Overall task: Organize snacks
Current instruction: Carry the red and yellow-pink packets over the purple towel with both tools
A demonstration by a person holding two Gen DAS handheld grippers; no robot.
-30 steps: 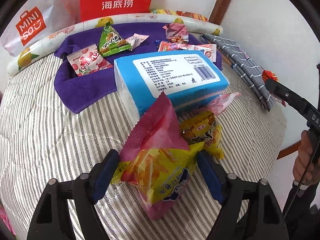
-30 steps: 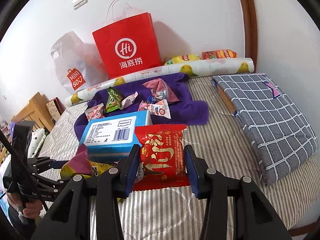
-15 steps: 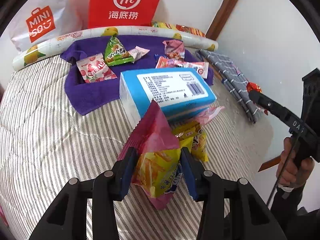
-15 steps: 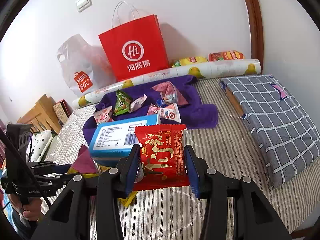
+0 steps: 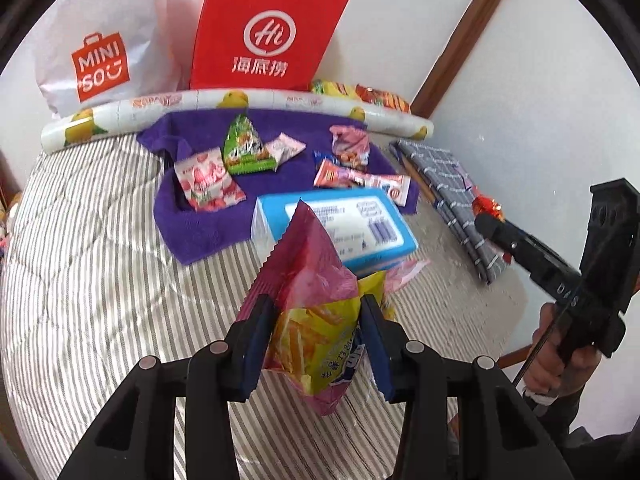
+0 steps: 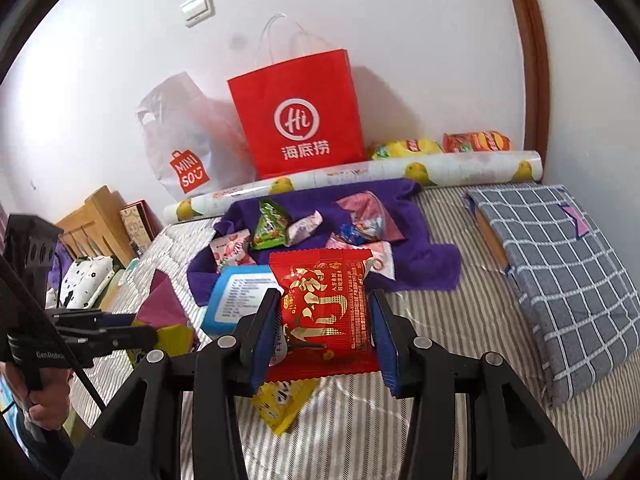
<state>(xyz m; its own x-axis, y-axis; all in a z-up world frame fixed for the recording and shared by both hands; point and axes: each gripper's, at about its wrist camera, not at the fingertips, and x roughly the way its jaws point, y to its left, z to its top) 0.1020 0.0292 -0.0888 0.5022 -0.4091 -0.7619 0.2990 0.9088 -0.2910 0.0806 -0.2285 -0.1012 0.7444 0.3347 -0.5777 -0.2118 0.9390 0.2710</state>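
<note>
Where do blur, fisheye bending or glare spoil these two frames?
Left wrist view: blue tissue pack label is motion-smeared; wooden door trim bows near the rim. Right wrist view: sharper, red snack packet print legible with mild sheen; door frame curves; dark vignette in the corners.

**A striped bed in a white-walled corner**

A bed with a grey-and-white striped quilt (image 5: 100,280) fills the lower part of both views. White walls (image 6: 400,20) meet at a corner marked by a brown wooden trim strip (image 6: 534,56). A white light switch (image 6: 197,9) sits high on the far wall. Beyond the bed's left edge in the right wrist view stands light wooden furniture (image 6: 94,220), with a white cushion patterned in dark spots (image 6: 86,280) beside it. The light is soft and even.
</note>
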